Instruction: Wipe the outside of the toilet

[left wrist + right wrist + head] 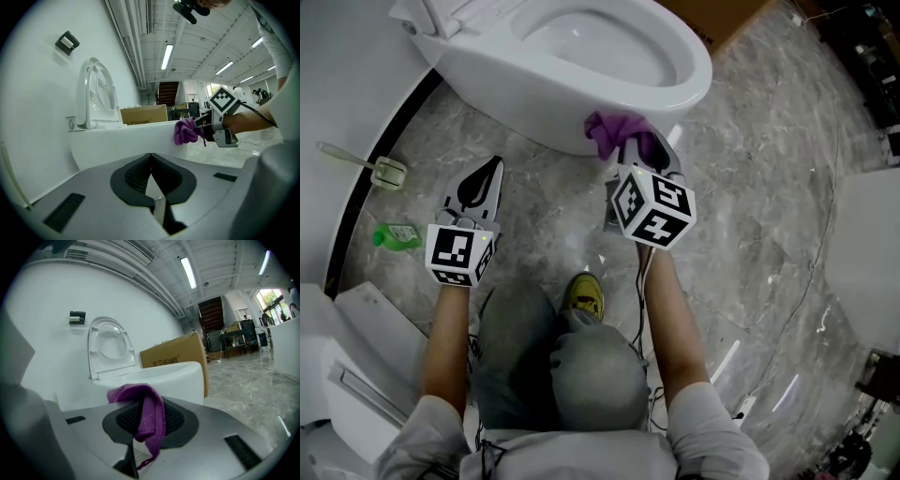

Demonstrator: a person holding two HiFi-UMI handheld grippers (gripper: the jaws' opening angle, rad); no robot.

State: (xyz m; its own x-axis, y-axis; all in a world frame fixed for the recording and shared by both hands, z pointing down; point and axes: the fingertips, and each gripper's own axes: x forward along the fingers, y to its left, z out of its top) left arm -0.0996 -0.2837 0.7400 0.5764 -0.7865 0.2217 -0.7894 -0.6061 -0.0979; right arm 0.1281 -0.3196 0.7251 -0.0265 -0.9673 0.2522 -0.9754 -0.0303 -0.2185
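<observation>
A white toilet (581, 103) fills the top of the head view, its lid (108, 347) raised against the wall. My right gripper (639, 148) is shut on a purple cloth (614, 131), which presses against the outer front of the bowl below the rim. The cloth (145, 411) drapes over the jaws in the right gripper view, and from the left gripper view the cloth (186, 131) sits at the bowl's side. My left gripper (485, 180) hovers above the floor left of the bowl, shut and holding nothing; its jaw tips (151, 158) meet.
A toilet brush (366, 164) and a green bottle (397, 236) lie on the marble floor at left. A cardboard box (176, 356) stands behind the bowl. A white fixture (347, 366) is at lower left. The person's yellow shoe (586, 295) is under the grippers.
</observation>
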